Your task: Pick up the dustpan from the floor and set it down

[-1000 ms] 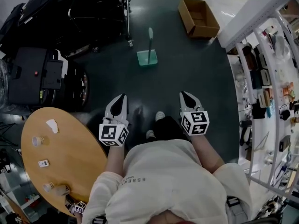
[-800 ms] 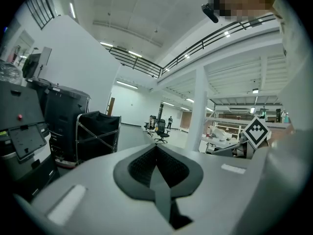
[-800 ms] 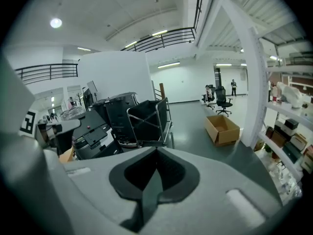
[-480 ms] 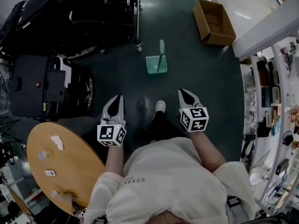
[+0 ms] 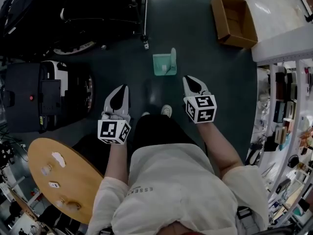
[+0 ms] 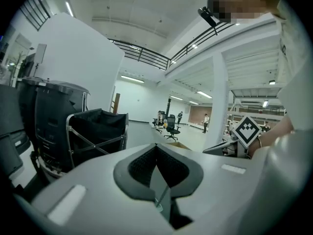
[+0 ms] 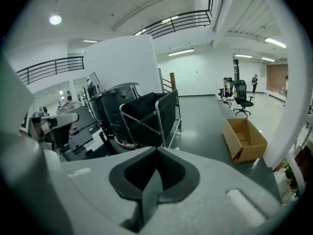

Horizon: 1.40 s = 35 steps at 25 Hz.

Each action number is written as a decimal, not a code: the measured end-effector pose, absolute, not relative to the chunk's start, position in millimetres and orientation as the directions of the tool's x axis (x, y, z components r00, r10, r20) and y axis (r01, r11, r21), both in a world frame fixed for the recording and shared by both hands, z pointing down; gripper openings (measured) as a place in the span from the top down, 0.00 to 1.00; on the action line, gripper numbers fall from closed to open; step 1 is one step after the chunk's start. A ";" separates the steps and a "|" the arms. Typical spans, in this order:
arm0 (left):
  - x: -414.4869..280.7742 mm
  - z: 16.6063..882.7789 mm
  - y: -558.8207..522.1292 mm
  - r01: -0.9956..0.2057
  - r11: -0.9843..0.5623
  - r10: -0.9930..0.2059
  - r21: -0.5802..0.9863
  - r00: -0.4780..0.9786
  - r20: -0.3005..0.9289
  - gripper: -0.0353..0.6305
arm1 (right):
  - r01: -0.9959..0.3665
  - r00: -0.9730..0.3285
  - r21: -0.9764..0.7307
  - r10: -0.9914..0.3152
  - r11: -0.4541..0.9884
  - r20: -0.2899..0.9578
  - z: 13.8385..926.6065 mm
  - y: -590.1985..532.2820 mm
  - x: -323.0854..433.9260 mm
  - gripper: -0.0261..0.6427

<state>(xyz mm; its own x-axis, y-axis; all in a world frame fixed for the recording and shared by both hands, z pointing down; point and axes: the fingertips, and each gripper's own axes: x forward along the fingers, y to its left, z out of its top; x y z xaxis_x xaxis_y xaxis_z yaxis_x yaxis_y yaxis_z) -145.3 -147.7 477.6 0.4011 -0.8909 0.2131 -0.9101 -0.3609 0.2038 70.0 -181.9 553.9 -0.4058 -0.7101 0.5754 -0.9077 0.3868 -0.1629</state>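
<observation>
Left hand-held gripper (image 5: pixel 122 91) and right hand-held gripper (image 5: pixel 191 82) are both pinched shut and empty, above the floor (image 5: pixel 215 87).
The teal dustpan (image 5: pixel 164 63) stands on the floor farther off, between them, touching neither and nearer the right one. The shirt (image 5: pixel 181 190) print partly reads "ESSEN".

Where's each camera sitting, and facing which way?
Head view: on the head, steeply down at the dustpan; torso, arms, left gripper, right gripper show.
Left gripper view: on it, facing across the hall; shut jaws show.
Right gripper view: likewise, toward the black cart; shut jaws.
Head and right gripper views share the cardboard box.
</observation>
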 end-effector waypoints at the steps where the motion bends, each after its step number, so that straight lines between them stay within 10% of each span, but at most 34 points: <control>1: -142.8 482.0 -156.6 -0.907 -0.369 -0.886 0.202 0.409 0.217 0.92 | -0.910 -0.399 -0.163 -0.705 0.380 0.587 561.3 -191.6 68.7 0.97; 8: -133.2 537.5 -220.1 -0.882 -0.369 -0.848 0.292 0.448 0.282 0.92 | -0.935 -0.348 -0.197 -0.644 0.296 0.682 627.2 -248.8 59.1 0.97; 10: -123.8 553.6 -236.8 -0.870 -0.376 -0.830 0.320 0.469 0.301 0.92 | -0.932 -0.357 -0.233 -0.601 0.277 0.715 649.3 -263.2 54.1 0.77; 15: -98.5 585.3 -279.3 -0.832 -0.405 -0.784 0.378 0.529 0.325 0.92 | -0.937 -0.341 -0.244 -0.509 0.249 0.790 706.7 -303.8 44.4 0.64; 26: -108.7 609.9 -323.9 -0.835 -0.409 -0.756 0.367 0.535 0.376 0.92 | -0.962 -0.257 -0.207 -0.336 0.180 0.906 798.5 -325.7 39.3 0.65; 29: -111.8 614.3 -327.3 -0.839 -0.391 -0.760 0.378 0.526 0.381 0.92 | -0.962 -0.262 -0.226 -0.282 0.156 0.923 805.5 -321.8 42.2 0.89; 35: -110.6 607.1 -328.6 -0.834 -0.403 -0.761 0.377 0.534 0.367 0.92 | -0.959 -0.253 -0.201 -0.278 0.201 0.927 785.1 -319.8 48.3 0.92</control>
